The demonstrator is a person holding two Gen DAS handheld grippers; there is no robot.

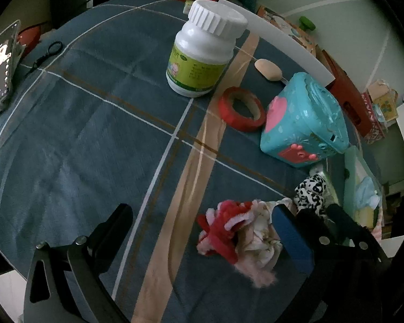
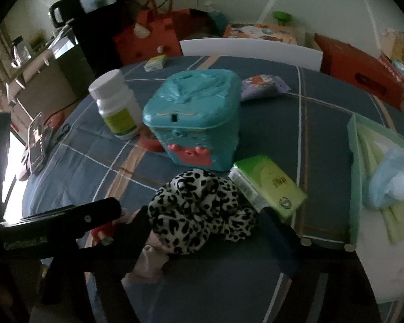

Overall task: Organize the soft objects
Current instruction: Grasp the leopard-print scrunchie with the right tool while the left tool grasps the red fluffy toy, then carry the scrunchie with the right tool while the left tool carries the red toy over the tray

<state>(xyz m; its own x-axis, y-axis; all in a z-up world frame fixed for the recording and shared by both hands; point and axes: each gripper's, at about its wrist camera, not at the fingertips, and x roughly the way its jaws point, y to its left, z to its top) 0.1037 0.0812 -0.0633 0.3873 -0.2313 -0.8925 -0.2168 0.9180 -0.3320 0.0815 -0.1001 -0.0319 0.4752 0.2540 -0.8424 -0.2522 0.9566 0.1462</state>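
Note:
A leopard-print scrunchie (image 2: 199, 210) lies between the fingers of my right gripper (image 2: 204, 228), whose jaws stand around it; it also shows in the left wrist view (image 1: 311, 191). A red and pink fluffy scrunchie pile (image 1: 237, 231) lies on the blue plaid cloth (image 1: 94, 134), between the wide-open fingers of my left gripper (image 1: 202, 220), close to the blue-padded right finger. A pale green tray (image 2: 354, 167) at the right holds a light blue soft item (image 2: 390, 183) and yellow-green pieces.
A teal toy box (image 2: 194, 123), a white pill bottle (image 1: 204, 53), a red tape roll (image 1: 242, 109), a green box (image 2: 269, 185), a beige oval (image 1: 268, 69) and a phone (image 1: 0, 64) sit on the table. Red boxes and clutter stand behind.

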